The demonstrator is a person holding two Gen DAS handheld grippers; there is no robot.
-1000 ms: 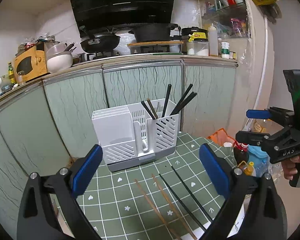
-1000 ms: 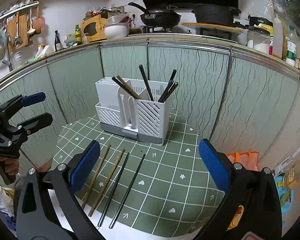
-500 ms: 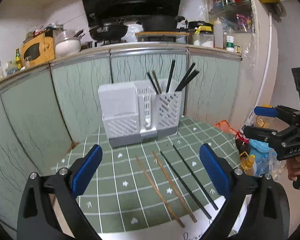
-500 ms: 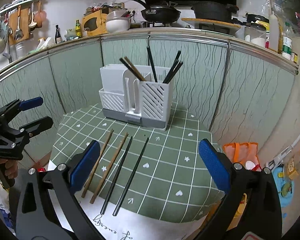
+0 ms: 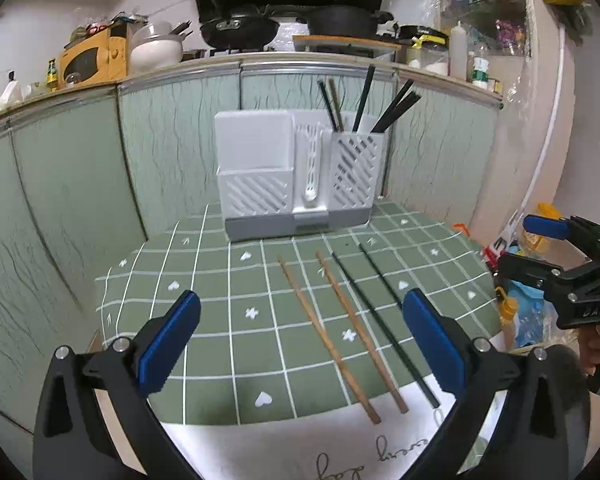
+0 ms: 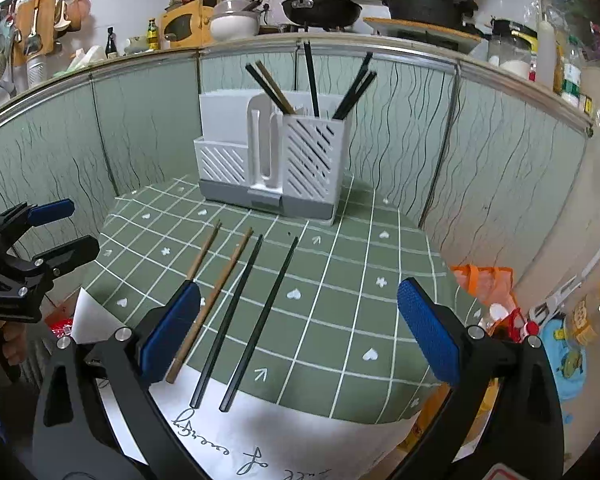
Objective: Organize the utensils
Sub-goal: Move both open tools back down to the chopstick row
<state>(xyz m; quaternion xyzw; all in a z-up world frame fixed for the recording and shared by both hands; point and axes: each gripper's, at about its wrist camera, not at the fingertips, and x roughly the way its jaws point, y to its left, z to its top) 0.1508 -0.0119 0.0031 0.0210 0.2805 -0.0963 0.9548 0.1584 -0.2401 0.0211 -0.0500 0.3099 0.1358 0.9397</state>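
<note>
Four chopsticks lie loose on the table (image 5: 204,280) in front of the rack (image 5: 296,176), side by side, not touching, tips toward the rack: two wooden chopsticks (image 5: 340,320) on the rack's solid-box side, two black chopsticks (image 6: 252,320) on its cup side. Near ends run past the green cloth onto white paper at the table edge. Rack sits at the back of the table: a closed white box with a low slotted tray before it, a narrow slotted holder in the middle, a slotted cup (image 6: 314,160) at the other end. Cup holds several chopsticks standing and splayed, mostly black, at least one brown; tray looks empty, though its inside is poorly seen. Left gripper (image 5: 300,344) wide, nothing in it, hovering above the near ends of the wooden pair. Right gripper (image 6: 298,328) wide too, empty, over the black pair; one finger covers part of a wooden stick in its own view. Handling, by judgement: light, stiff, thin, smooth rods lying flat, apt to roll or skid when pinched. Best taken across the shaft at the near end overhanging the paper, one at a time, then tipped upright into the cup
</note>
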